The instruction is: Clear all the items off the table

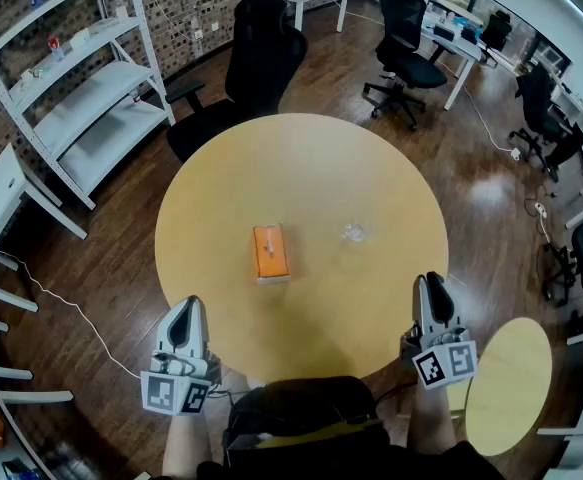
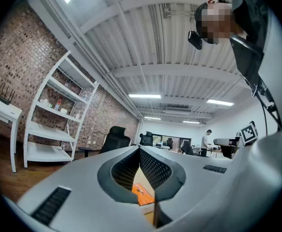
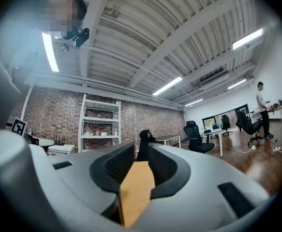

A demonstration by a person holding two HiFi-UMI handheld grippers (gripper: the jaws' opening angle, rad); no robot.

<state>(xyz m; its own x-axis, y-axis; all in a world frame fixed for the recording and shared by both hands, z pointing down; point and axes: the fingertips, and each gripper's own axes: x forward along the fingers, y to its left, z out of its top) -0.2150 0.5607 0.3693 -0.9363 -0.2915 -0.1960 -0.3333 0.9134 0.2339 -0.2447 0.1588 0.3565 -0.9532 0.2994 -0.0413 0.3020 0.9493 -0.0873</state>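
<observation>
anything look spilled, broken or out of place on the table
Nothing looks spilled or damaged. An orange box lies flat near the middle of the round table. A small clear item sits apart to its right, too small to identify.

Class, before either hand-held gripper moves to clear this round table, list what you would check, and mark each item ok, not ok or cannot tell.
1. Left hand-held gripper open for a grasp: not ok, its jaws are together.
2. Right hand-held gripper open and empty: ok.
3. Orange box unobstructed on the table: ok.
4. What the small clear item is: cannot tell.
5. Both grippers apart from the items: ok, they are at the near edge.
</observation>
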